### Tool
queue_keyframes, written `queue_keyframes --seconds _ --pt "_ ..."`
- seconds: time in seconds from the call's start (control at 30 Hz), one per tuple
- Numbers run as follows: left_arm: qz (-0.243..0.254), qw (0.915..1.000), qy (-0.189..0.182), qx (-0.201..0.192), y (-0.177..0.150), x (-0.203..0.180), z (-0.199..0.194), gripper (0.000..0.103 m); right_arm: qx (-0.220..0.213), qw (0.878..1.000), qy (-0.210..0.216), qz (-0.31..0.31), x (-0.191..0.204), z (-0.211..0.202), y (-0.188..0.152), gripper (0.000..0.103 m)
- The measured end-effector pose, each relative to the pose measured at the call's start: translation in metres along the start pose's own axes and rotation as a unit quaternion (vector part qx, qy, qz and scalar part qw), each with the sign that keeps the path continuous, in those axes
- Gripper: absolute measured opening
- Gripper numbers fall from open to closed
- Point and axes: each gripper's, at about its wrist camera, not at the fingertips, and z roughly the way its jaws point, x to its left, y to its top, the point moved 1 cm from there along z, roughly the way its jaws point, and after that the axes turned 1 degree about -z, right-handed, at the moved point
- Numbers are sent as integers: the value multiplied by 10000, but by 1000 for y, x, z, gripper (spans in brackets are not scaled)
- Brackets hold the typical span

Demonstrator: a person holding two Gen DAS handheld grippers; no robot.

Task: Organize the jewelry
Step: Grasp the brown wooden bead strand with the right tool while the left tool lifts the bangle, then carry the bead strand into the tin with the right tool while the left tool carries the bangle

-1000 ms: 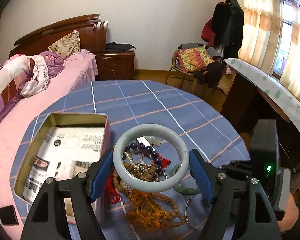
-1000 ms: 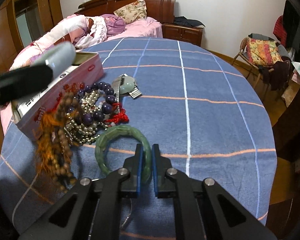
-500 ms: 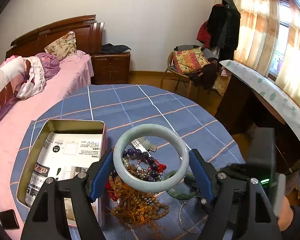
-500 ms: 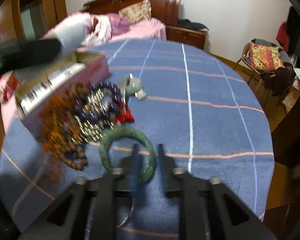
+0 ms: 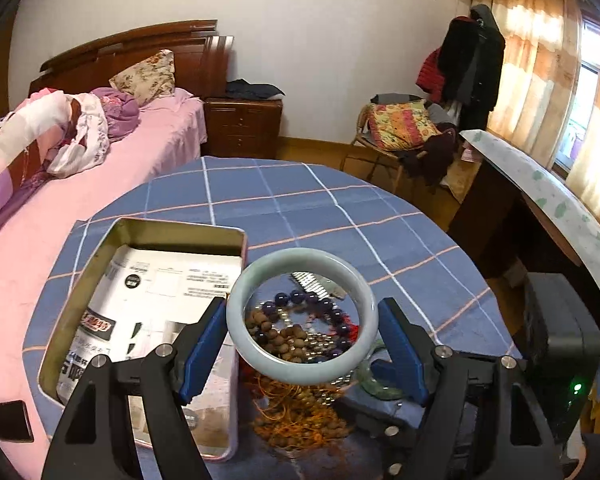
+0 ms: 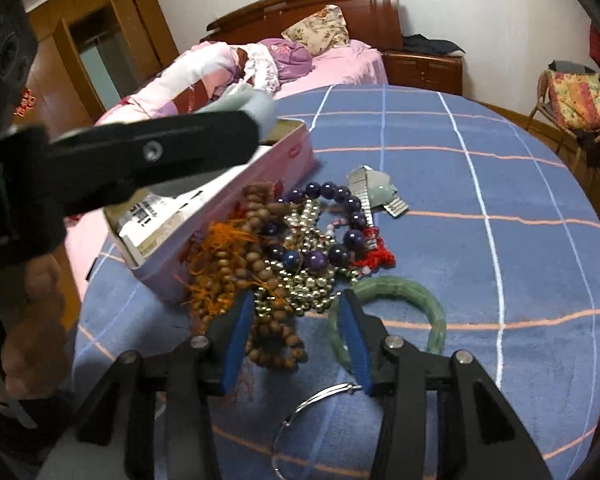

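A smooth, pale grey-green bangle [image 5: 302, 316], thick and glossy like polished stone, is clamped between the blue-padded fingers [image 5: 204, 350] of the left gripper [image 5: 302, 344], which press on its two sides and hold it in the air above the heap of jewelry, just beside the tin. In the right wrist view the same gripper crosses the upper left as a dark bar, with the person's hand [image 6: 36, 320] below it.

The counter [image 5: 340, 216] is round, under a blue cloth with white and orange lines. On it stands a rectangular metal tin [image 5: 156, 232], pink outside and dull gold inside, with printed paper [image 5: 160, 292] lying flat in it.

Against the tin's side lies the heap: brown wooden beads [image 6: 256, 264] with frayed orange tassels, round purple beads [image 6: 340, 200], a tangle of small silvery beads [image 6: 308, 280], a red knotted cord [image 6: 376, 258], and what seems to be a pale green pendant on a ridged metal band [image 6: 376, 192]. A darker green bangle [image 6: 400, 292], mottled and matte, rests flat at the heap's near edge, and a thin wire ring [image 6: 320, 400] lies closer still.

The right gripper [image 6: 296, 340] tilts down over the heap's near edge. Its fingers have just been opening and stand about half apart; wooden beads lie between them unpressed, and the right finger sits over the darker bangle's rim.
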Motion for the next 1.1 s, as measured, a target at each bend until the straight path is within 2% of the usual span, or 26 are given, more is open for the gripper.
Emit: queue_keyframes --seconds 0.23,0.3,0.43,0.47,0.53,0.57,0.73,0.77,0.87,0.93,1.1 --pt "-267 9996 -19 17 -5 17 -1 76 19 9995 232 -199 6 -1 -1 47" --pt "-320 9995 -17 29 -6 20 -1 76 151 9987 424 -238 9 8 1 47" --pt "-377 9993 -19 55 -8 23 0 76 357 9971 521 -432 21 22 -1 43" --pt "-386 9992 -21 59 -8 24 0 76 329 9971 474 -498 24 22 -2 36" --pt "-397 9992 -2 45 -8 25 -1 76 340 9972 407 -533 25 22 -2 33" --pt "-406 9992 5 35 -7 26 -2 76 316 9972 377 -557 26 20 -2 25" --pt "-515 9987 -12 20 -8 33 -5 76 172 9981 -18 -598 25 10 -1 19" --pt "-549 9985 -61 50 -9 34 -5 76 167 9981 -78 -590 23 9 -1 9" --pt "-615 9980 -115 31 -9 36 -7 76 197 9969 -380 -660 19 9 1 9" --pt "-700 9972 -265 40 -8 38 -8 76 273 9967 -431 -632 15 11 0 9" --pt "-661 9974 -277 17 -8 34 -7 76 334 9952 -625 -679 8 13 -1 9"
